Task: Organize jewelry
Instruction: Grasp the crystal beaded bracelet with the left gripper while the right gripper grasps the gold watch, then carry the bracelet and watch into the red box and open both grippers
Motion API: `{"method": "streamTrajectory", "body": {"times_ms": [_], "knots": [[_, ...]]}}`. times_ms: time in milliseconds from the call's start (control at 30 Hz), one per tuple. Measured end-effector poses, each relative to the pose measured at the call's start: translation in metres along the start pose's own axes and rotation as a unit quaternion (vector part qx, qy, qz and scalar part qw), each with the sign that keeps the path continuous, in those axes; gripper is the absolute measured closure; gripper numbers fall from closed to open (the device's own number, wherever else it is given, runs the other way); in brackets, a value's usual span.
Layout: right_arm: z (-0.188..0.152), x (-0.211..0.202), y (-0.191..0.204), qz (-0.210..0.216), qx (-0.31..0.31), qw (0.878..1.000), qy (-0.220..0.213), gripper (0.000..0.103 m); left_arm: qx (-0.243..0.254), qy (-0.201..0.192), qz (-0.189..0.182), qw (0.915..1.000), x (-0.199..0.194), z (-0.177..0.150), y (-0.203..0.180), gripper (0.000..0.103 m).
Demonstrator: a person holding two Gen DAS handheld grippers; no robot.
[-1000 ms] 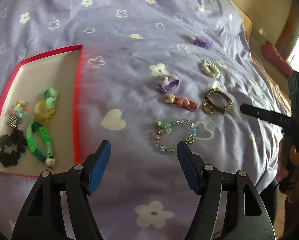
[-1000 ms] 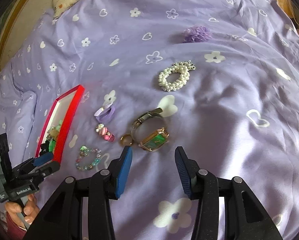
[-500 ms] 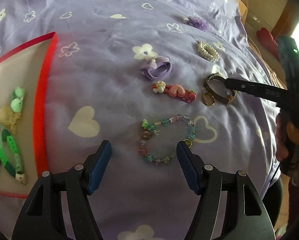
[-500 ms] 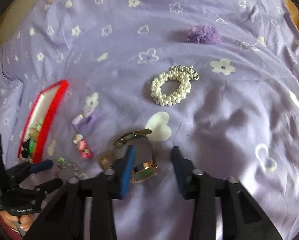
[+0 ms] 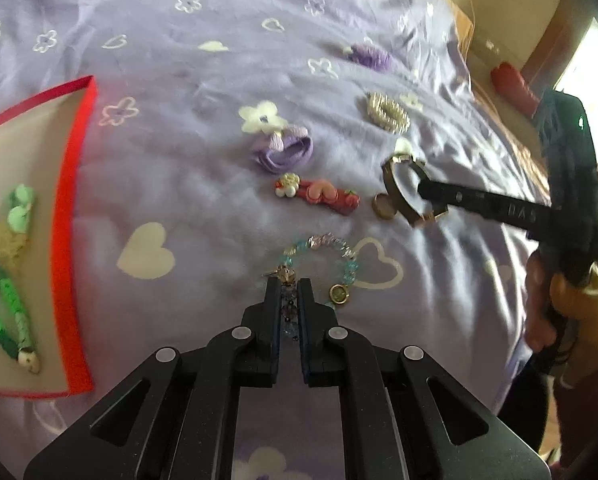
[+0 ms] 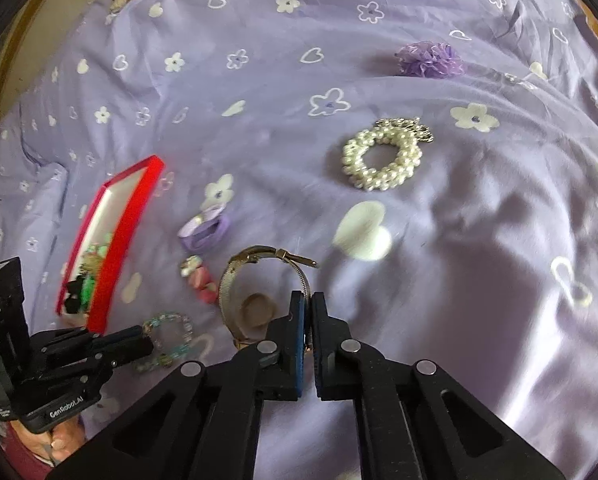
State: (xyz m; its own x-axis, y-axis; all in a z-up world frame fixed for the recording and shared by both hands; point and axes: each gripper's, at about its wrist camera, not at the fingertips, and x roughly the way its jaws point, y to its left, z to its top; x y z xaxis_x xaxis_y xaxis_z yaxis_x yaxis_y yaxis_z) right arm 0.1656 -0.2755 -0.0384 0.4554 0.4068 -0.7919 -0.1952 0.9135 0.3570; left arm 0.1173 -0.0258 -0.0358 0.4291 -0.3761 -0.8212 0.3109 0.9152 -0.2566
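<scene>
My left gripper is shut on the near side of a blue and clear beaded bracelet that lies on the purple bedspread; it also shows in the right wrist view. My right gripper is shut on the band of a gold wristwatch, also seen in the left wrist view. A gold ring lies beside the watch. A red-rimmed box at the left holds several pieces, among them a green braided band.
On the bedspread lie a pink hair clip, a purple ribbon bow, a pearl bracelet and a purple pom-pom scrunchie. A wooden bed frame runs at the far right.
Both grippers moved forward and down and closed: the left on the beaded bracelet, the right on the watch band. Both were open half a second ago.
</scene>
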Motion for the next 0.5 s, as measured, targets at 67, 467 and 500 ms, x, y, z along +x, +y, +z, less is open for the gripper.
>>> {"method": "streamTrajectory", "body": {"times_ms": [67, 467, 500], "knots": [[-0.002, -0.003, 0.006, 0.009, -0.001, 1.000, -0.001, 0.101, -0.004, -0.011, 0.000, 0.9999, -0.009, -0.001, 0.001, 0.097], [-0.008, -0.009, 0.058, 0.073, -0.024, 0.997, 0.004, 0.102, -0.040, -0.072, -0.002, 0.9966, -0.070, -0.014, 0.018, 0.097], [-0.008, -0.007, 0.063, 0.077, -0.026, 0.997, 0.006, 0.101, -0.043, -0.075, -0.001, 0.9962, -0.075, -0.016, 0.020, 0.097]]}}
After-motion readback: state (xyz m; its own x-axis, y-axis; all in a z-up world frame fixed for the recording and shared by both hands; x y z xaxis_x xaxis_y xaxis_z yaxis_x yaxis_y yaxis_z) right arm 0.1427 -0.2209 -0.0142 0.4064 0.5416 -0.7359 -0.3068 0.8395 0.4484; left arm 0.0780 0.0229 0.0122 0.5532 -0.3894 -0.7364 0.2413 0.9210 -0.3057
